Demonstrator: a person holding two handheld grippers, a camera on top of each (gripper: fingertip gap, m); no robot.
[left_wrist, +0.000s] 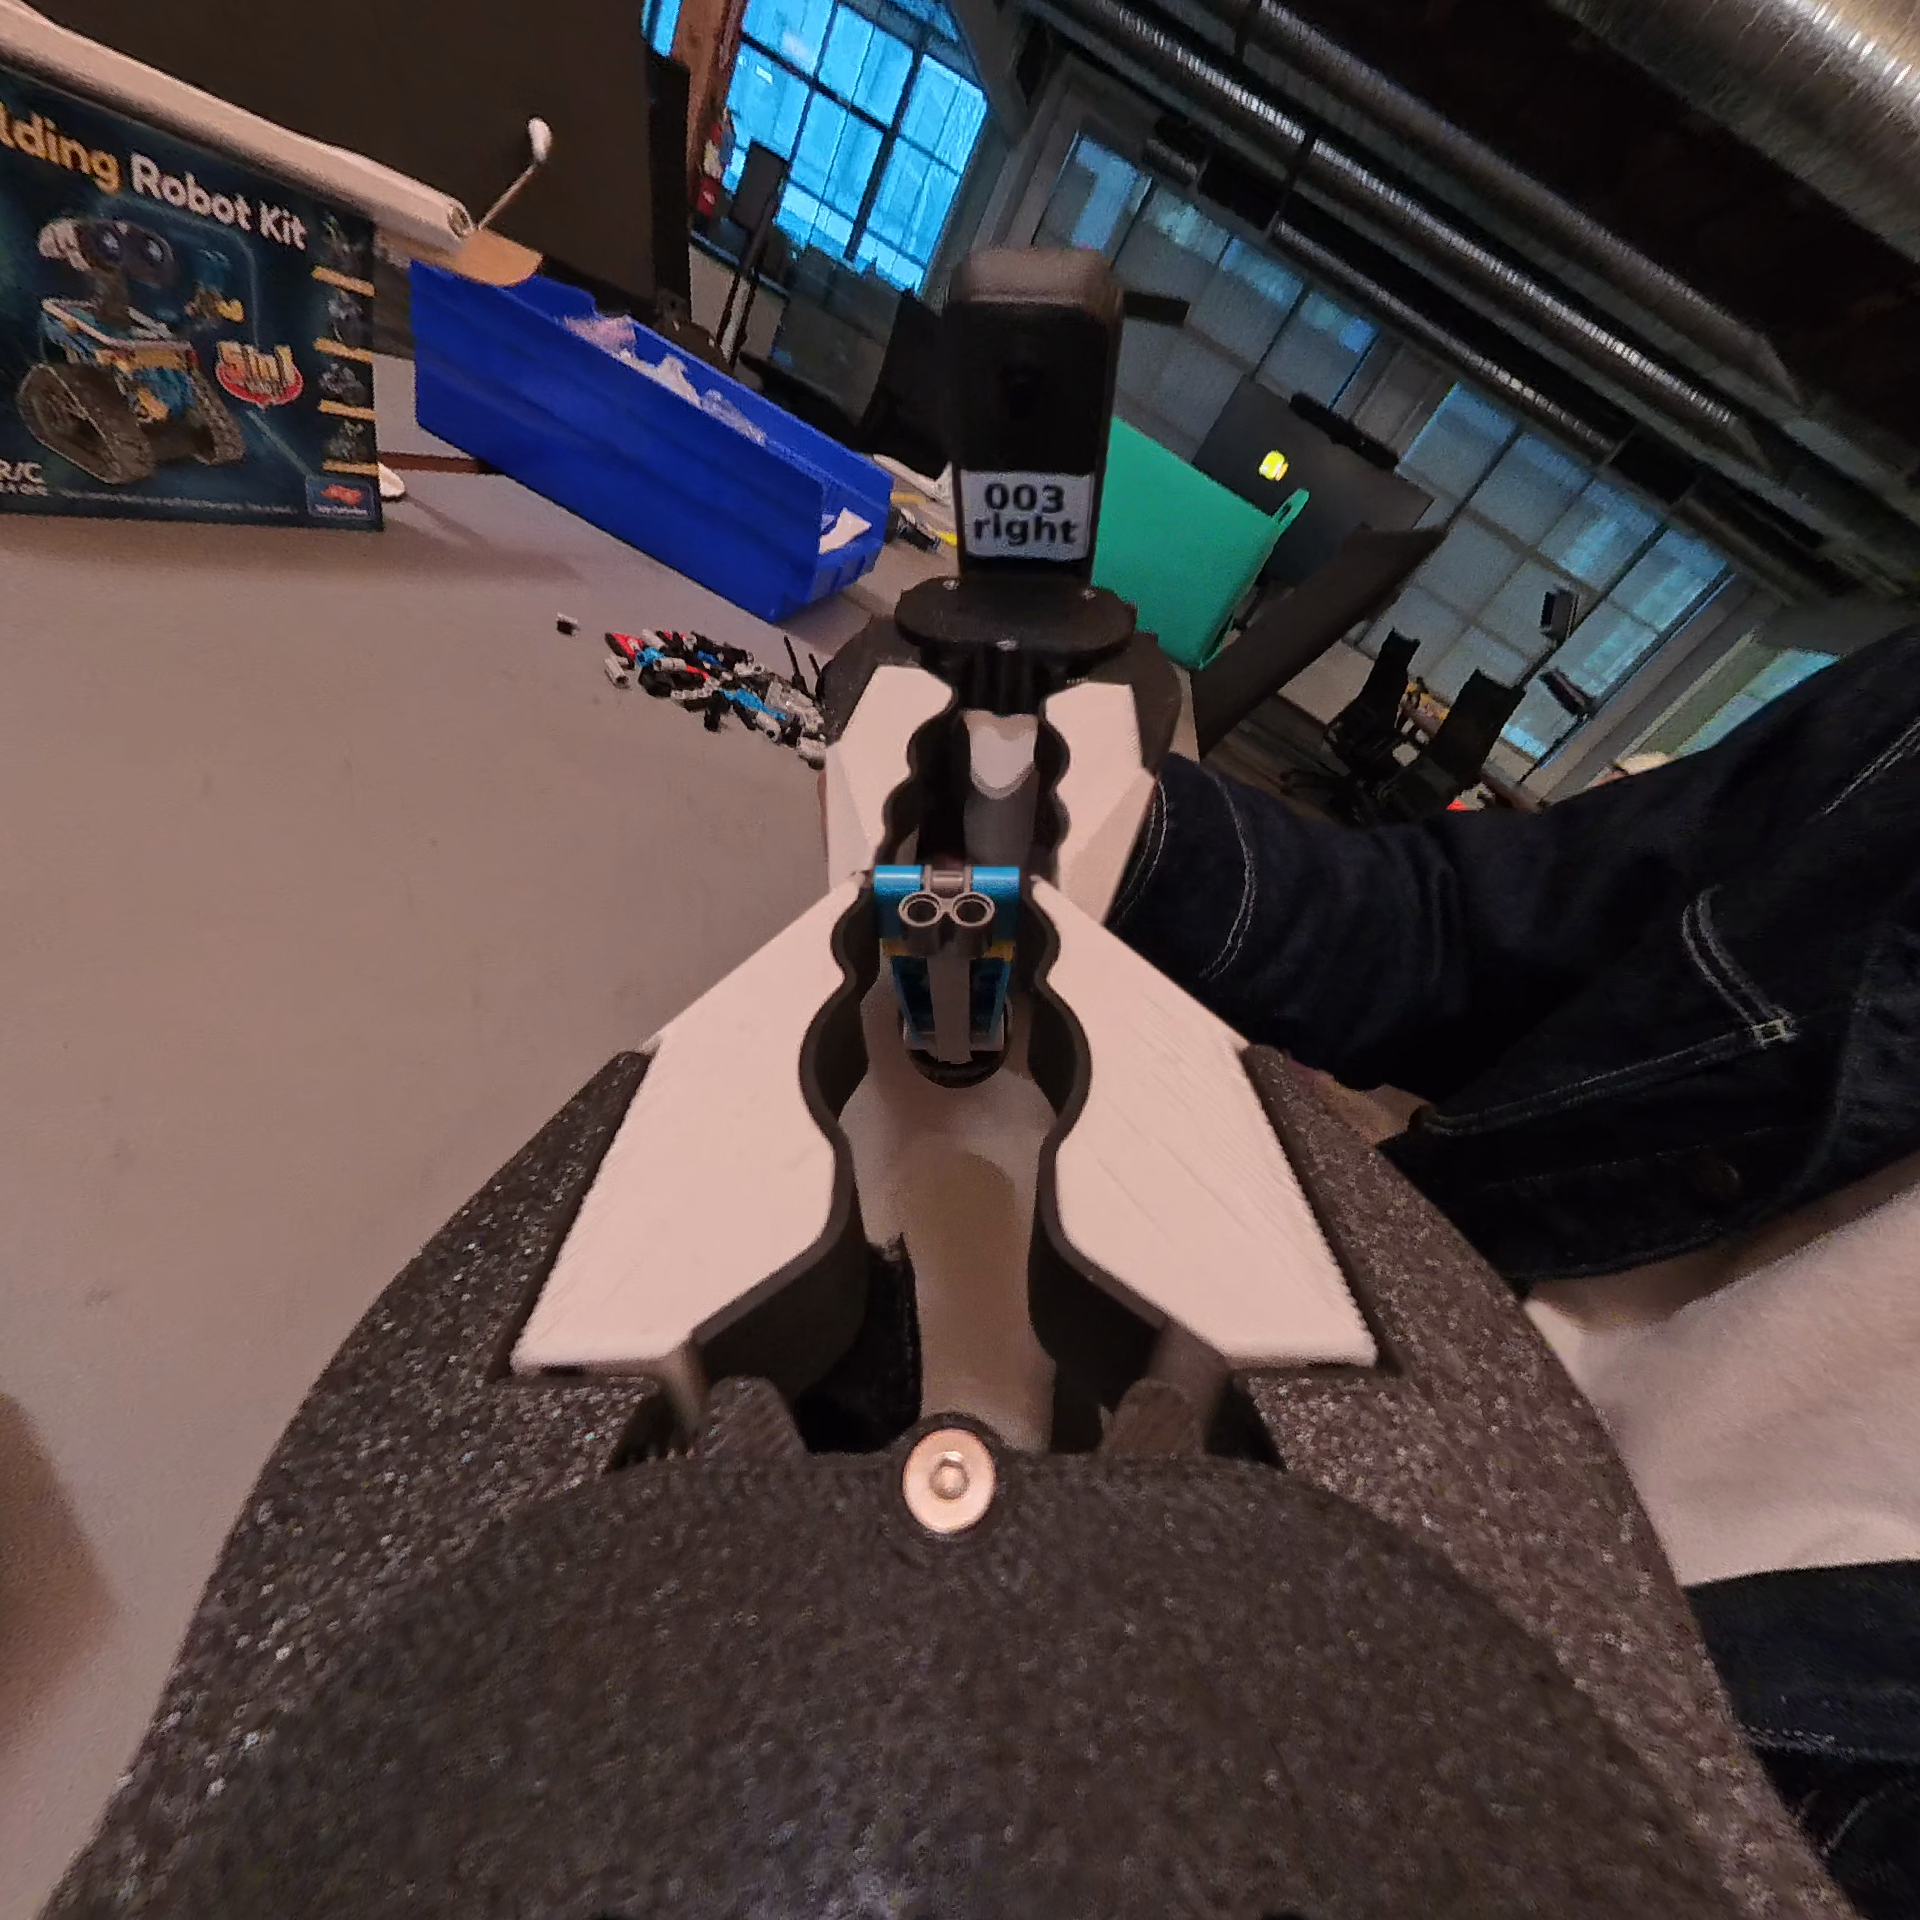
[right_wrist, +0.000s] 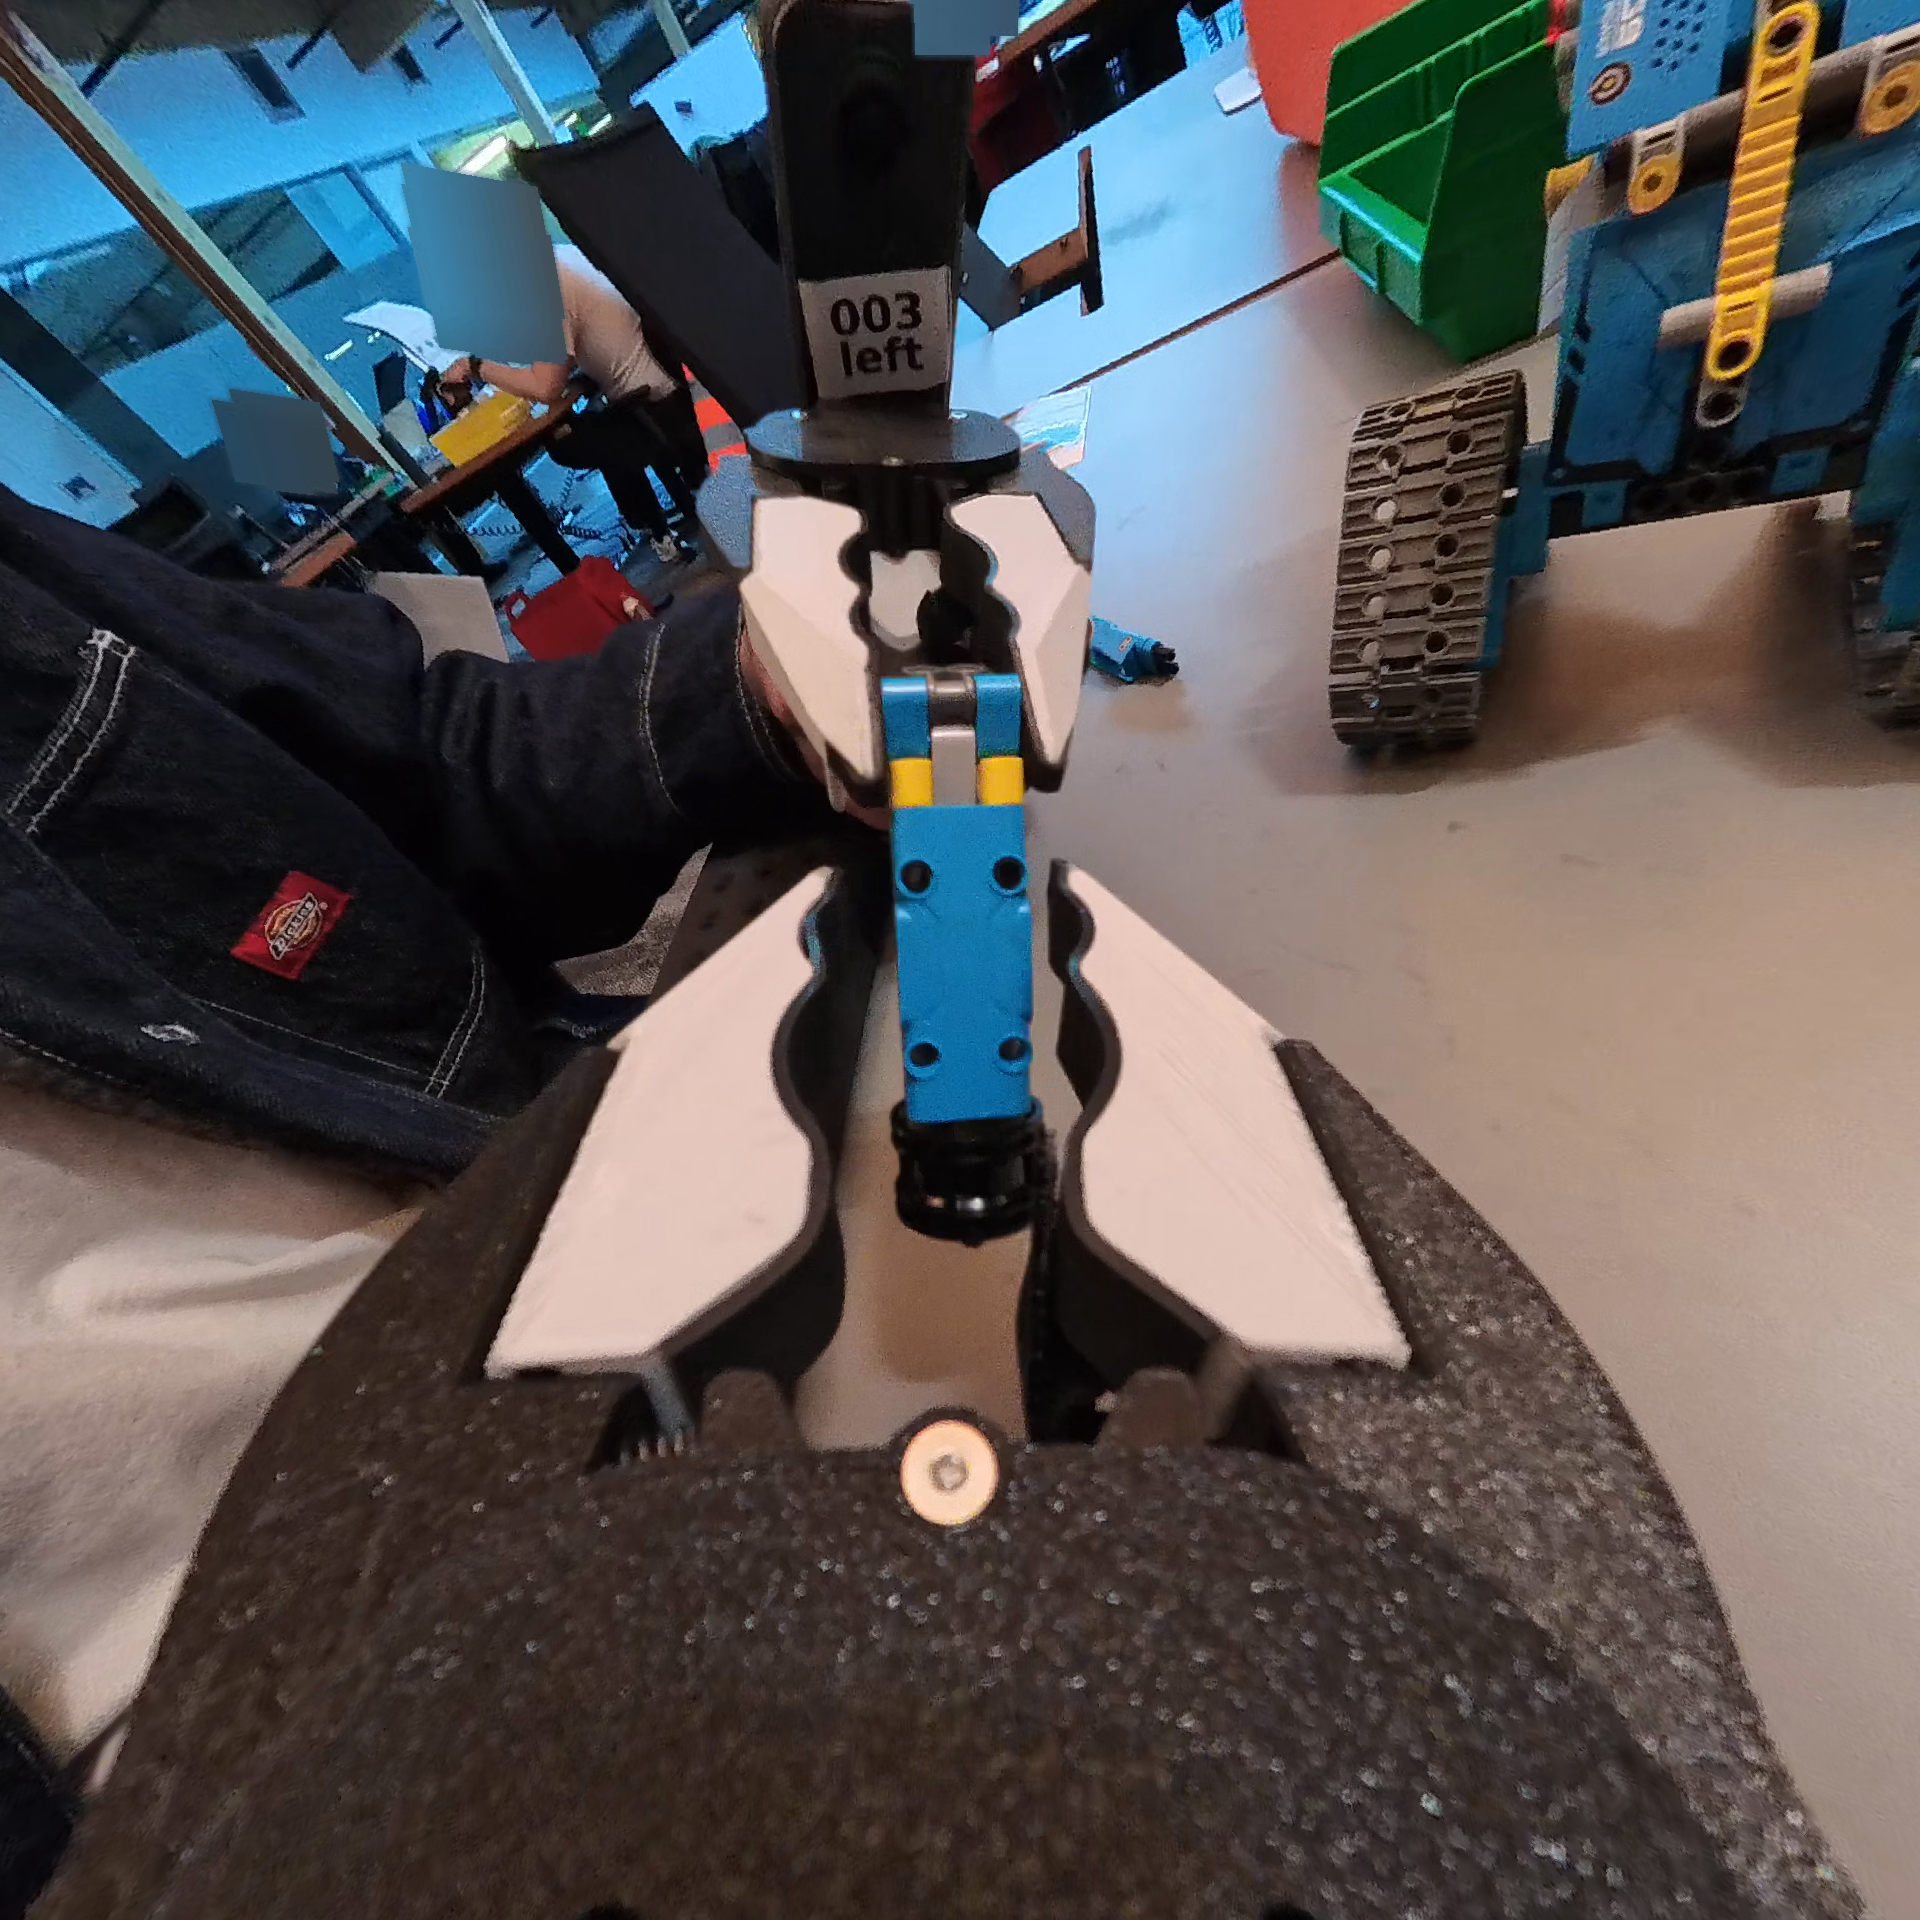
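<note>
A long blue brick assembly (right_wrist: 961, 977) with yellow bands, a grey connector and a black round end is held between my two grippers, which face each other tip to tip. My left gripper (left_wrist: 951, 883) is shut on the end with the grey connector, where the assembly (left_wrist: 940, 956) shows foreshortened. In the right wrist view the left gripper (right_wrist: 951, 774) pinches that far end. My right gripper (right_wrist: 945, 873) is closed against the sides of the blue body, and the black end sits deep between its fingers. In the left wrist view the right gripper (left_wrist: 977, 821) is right behind the assembly.
A grey table (left_wrist: 312, 883) holds a robot kit box (left_wrist: 187, 312), a blue bin (left_wrist: 623, 436), a pile of small parts (left_wrist: 717, 675) and a green bin (right_wrist: 1434, 187). A tracked blue robot model (right_wrist: 1662, 416) stands at the right. Dark denim sleeves (right_wrist: 364, 810) reach in. Left and right tips are no more than a few centimetres apart.
</note>
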